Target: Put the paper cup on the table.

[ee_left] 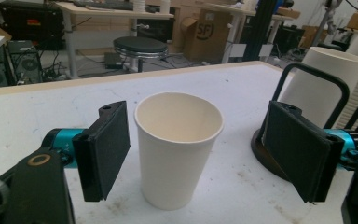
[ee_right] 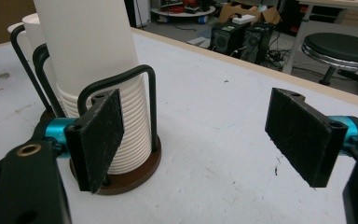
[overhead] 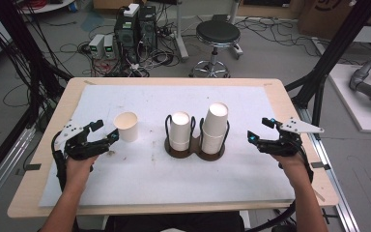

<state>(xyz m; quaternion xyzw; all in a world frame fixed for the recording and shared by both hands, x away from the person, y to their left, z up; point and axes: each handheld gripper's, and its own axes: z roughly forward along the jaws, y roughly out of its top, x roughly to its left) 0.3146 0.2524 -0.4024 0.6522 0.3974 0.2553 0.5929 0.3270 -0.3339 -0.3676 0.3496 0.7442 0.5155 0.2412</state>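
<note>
A single white paper cup (overhead: 126,126) stands upright on the white mat, left of centre. My left gripper (overhead: 105,131) is open just to its left. In the left gripper view the cup (ee_left: 179,149) stands between the two black pads (ee_left: 103,149); the left pad is close to its wall and the right pad is well clear. A dark two-ring cup holder (overhead: 195,151) at mid-table carries a short cup stack (overhead: 180,129) and a taller stack (overhead: 215,126). My right gripper (overhead: 260,129) is open to the right of the holder, with nothing between its pads (ee_right: 305,135). The tall stack (ee_right: 102,79) is at the left.
The white mat (overhead: 140,179) covers most of the wooden table (overhead: 53,121). Beyond the far edge stand a black stool (overhead: 217,36) and computer boxes with cables (overhead: 135,29). Black frame posts (overhead: 333,53) rise at the right.
</note>
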